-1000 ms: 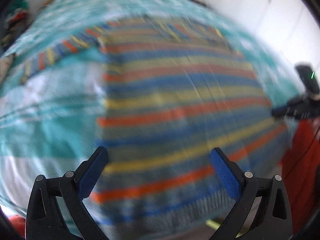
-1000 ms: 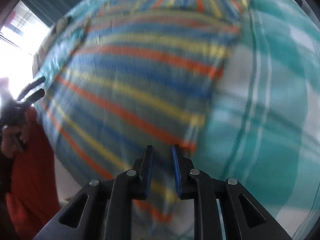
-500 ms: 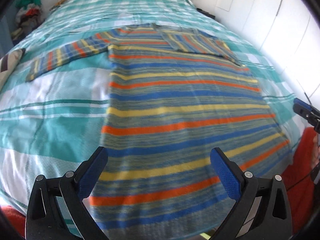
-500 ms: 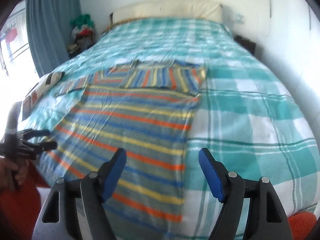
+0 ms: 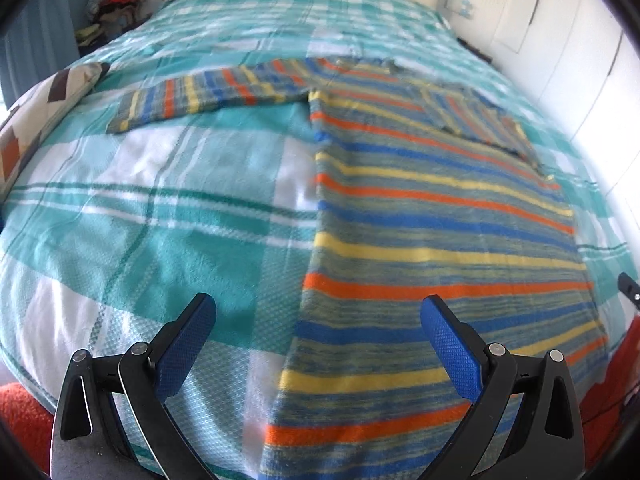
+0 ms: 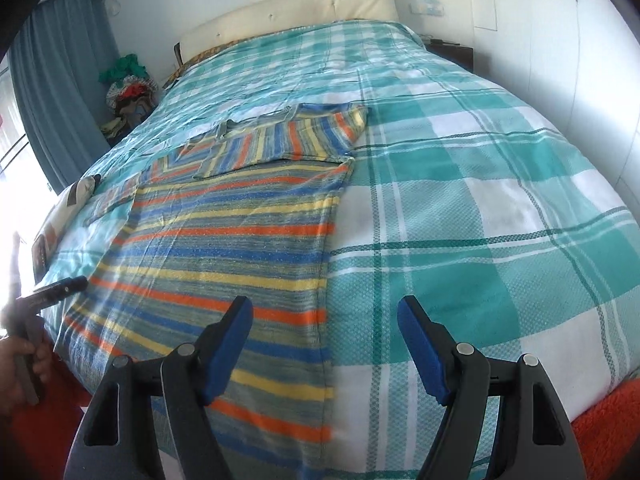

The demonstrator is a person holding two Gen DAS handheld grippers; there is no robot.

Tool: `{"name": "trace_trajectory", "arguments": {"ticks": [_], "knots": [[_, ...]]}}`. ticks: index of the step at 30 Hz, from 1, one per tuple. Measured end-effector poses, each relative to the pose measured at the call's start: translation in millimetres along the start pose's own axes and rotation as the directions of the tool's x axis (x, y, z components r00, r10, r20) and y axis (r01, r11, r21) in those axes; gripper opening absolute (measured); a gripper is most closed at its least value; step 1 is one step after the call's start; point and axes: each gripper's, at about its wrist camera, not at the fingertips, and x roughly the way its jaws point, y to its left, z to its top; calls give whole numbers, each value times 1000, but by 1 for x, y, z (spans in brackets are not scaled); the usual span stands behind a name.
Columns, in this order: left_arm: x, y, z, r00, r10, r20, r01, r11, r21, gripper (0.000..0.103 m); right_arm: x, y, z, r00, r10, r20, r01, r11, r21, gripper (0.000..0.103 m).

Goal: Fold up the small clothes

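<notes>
On the bed (image 6: 500, 208), striped sweater (image 5: 420, 240) lies flat, one sleeve folded across. Left gripper (image 5: 318, 334) and right gripper (image 6: 324, 340) fingers spread, grasping nothing; right's just opened.

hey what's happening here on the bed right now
A person with a gripper in each hand is folding a striped sweater spread flat on the teal plaid bedspread. One sleeve is already folded across the chest; the other sleeve still lies stretched out to the side. The left gripper and right gripper both hang open over the hem end, holding nothing.
</notes>
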Motion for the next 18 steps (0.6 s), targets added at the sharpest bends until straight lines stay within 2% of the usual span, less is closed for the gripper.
{"name": "trace_trajectory", "arguments": {"ticks": [3,8,10,13,16,18], "knots": [[10,5,-1,999,-7,-47,6,1000,-22,102,1,3,-2,1000,11,-5,-11,1000,-10,74],[-2,14,1,999,-38,-20,37,996,-79,102,-1,6,-2,1000,27,3,-27,1000,-16,74],[-3,20,5,1000,-21,-4,20,996,-88,102,-3,8,-2,999,34,10,-33,999,-21,74],[6,35,30,999,30,-22,-32,997,-69,102,-1,9,-2,999,42,2,-42,999,-26,74],[-1,71,74,998,34,50,-28,993,-118,102,-1,10,-3,999,47,-3,-47,999,-28,74],[-4,108,114,994,44,104,-25,983,-181,102,0,9,-3,999,45,-6,-45,999,-26,74]]}}
